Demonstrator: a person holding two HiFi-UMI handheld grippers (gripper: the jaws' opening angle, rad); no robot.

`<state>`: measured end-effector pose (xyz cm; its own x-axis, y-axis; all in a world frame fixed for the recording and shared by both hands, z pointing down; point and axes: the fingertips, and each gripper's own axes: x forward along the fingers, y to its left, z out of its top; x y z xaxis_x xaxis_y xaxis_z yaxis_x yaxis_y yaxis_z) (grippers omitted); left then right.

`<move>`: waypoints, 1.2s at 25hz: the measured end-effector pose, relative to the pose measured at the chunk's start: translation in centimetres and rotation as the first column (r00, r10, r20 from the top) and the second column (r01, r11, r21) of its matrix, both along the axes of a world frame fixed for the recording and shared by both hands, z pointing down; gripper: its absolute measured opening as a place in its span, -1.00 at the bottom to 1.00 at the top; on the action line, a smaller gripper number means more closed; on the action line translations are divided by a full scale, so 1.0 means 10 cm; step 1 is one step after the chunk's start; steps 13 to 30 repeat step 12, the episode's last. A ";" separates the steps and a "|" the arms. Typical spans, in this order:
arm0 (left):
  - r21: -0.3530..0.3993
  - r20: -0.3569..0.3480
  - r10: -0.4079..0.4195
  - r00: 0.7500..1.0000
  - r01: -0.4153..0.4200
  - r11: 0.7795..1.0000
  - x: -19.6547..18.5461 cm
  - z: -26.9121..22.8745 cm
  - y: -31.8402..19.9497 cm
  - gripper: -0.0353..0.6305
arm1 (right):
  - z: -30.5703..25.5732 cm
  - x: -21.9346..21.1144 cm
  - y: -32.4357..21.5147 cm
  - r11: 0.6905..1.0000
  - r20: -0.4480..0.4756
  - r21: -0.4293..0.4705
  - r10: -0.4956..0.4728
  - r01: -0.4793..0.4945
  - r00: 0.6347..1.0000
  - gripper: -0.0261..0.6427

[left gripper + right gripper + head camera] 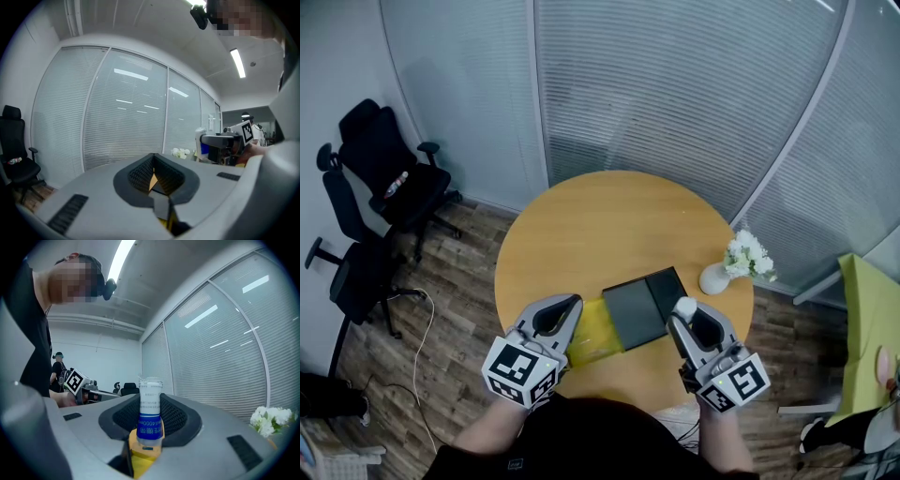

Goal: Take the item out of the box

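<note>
A black box (642, 305) lies on the round wooden table (600, 225), with a yellow sheet-like part (598, 330) at its left side. My right gripper (680, 317) hovers at the box's right end, shut on a small white bottle (685, 307). In the right gripper view the bottle (150, 408) stands upright between the jaws of the right gripper (150, 430), showing its blue label. My left gripper (574, 306) rests over the yellow part's left end. In the left gripper view its jaws (152, 180) meet at the tips, with nothing visible between them.
A white vase of white flowers (741, 258) stands at the table's right edge, close to my right gripper. Two black office chairs (384, 178) stand on the wooden floor at the left. A green table (867, 309) is at the far right. Glass walls with blinds curve behind.
</note>
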<state>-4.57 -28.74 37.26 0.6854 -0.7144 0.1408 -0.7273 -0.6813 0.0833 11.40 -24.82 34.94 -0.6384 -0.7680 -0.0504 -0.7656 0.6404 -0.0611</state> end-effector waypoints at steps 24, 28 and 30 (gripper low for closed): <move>-0.005 0.000 0.002 1.000 -0.002 1.000 0.02 0.02 0.01 -0.87 | 0.02 0.02 0.00 1.000 0.005 -0.009 0.001 -0.001 1.000 -0.52; -0.005 0.000 0.002 1.000 -0.002 1.000 0.02 0.02 0.01 -0.87 | 0.02 0.02 0.00 1.000 0.005 -0.009 0.001 -0.001 1.000 -0.52; -0.005 0.000 0.002 1.000 -0.002 1.000 0.02 0.02 0.01 -0.87 | 0.02 0.02 0.00 1.000 0.005 -0.009 0.001 -0.001 1.000 -0.52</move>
